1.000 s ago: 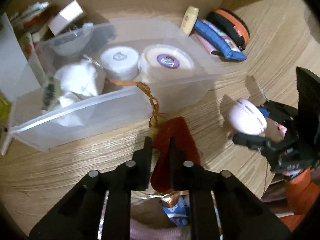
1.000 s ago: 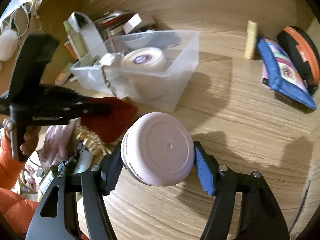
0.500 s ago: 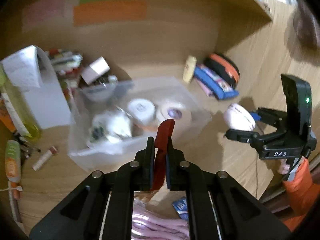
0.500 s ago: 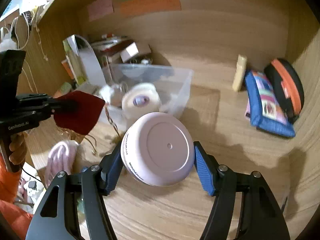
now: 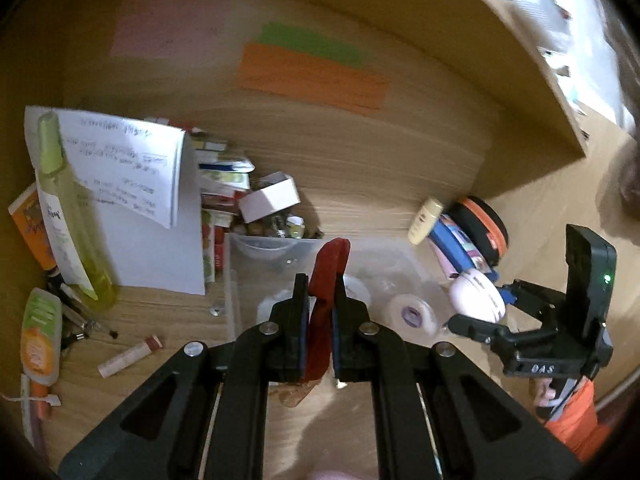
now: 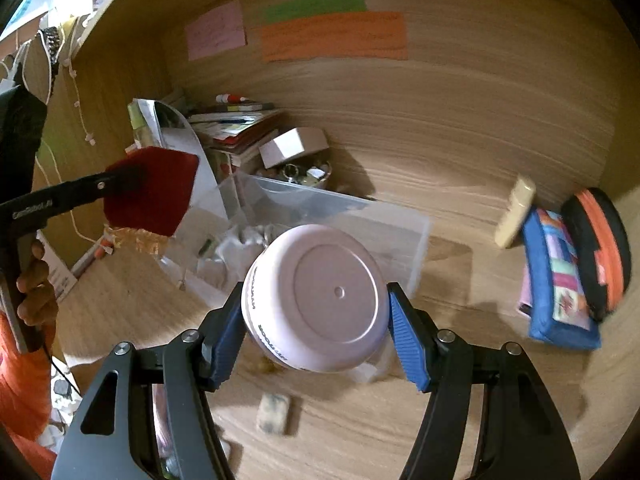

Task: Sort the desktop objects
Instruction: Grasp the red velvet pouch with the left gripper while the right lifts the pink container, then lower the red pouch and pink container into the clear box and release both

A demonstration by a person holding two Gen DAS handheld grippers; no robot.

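1. A tall green bottle [image 5: 68, 216] stands far to the left of the clear bin [image 5: 236, 280], leaning against a white sheet of paper [image 5: 132, 184].
2. A lip balm stick [image 5: 130, 356] lies on the wooden desk [image 5: 380, 184], to the left of the bin and below the bottle.
3. A small white box [image 5: 270, 200] sits on the clutter just behind the bin's back wall.
4. The left gripper [image 5: 321, 292] is clamped tight on a red pouch [image 5: 326, 276], with both jaws pressed flat against the cloth. In the right wrist view the pouch [image 6: 152, 192] hangs in the air above and to the left of the bin [image 6: 332, 208], with a gold fringe [image 6: 136, 240] dangling under it.
5. A roll of white tape [image 5: 412, 314] lies inside the bin, near its right wall.
6. The right gripper [image 6: 316, 316] is about half open and holds a round pink jar [image 6: 320, 300] by its sides, the blue pads pressing on it. The jar is off the desk, in front of the bin's right end.
7. A cream tube [image 6: 514, 212] lies well to the right of the bin.
8. A blue pouch [image 6: 560, 280] and a black and orange case [image 6: 600, 248] lie beyond the tube, furthest right.
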